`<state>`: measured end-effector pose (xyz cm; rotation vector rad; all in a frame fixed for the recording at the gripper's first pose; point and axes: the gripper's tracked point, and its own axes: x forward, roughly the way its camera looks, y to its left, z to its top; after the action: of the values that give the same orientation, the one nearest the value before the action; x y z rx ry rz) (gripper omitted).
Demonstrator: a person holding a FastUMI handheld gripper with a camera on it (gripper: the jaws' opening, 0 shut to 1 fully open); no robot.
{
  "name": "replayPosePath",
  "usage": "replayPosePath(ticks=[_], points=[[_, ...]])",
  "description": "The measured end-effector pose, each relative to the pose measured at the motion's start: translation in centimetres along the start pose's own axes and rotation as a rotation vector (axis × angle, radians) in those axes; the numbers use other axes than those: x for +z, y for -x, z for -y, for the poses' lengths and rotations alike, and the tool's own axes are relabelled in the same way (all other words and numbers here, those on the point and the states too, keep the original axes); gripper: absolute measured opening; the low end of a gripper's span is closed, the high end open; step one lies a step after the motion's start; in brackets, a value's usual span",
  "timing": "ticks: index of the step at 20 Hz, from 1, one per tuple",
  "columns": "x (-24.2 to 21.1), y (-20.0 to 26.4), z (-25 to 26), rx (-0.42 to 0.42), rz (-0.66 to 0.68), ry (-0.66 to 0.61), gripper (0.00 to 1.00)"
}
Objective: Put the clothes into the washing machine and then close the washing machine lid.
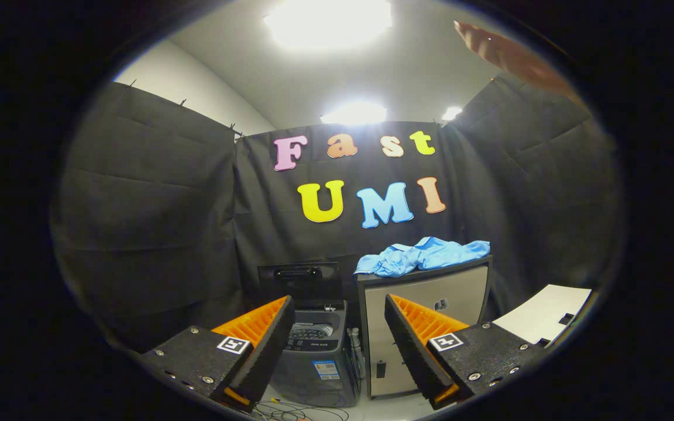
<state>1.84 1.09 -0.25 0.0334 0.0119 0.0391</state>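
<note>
A crumpled light-blue garment lies on top of a grey cabinet, beyond my fingers and a little right. To the cabinet's left stands a small dark-grey top-loading washing machine with its lid raised upright at the back. My gripper is open, well short of both, with nothing between its fingers; the washer shows through the gap between them.
Black cloth walls close the booth at the back and sides. A white panel sits low to the right of the cabinet. Cables lie on the floor before the washer. A person's hand shows high up on the right.
</note>
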Motion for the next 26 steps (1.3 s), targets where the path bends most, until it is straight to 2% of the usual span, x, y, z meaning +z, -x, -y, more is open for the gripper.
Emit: replayPosePath(ticks=[18, 22, 26], points=[[-1.1, -3.6, 1.4, -0.01, -0.033, -0.004, 0.96], [-0.1, -6.9, 3.3, -0.063, -0.066, 0.02, 0.95], [1.4, -12.8, 6.5, -0.136, -0.118, 0.109, 0.96]])
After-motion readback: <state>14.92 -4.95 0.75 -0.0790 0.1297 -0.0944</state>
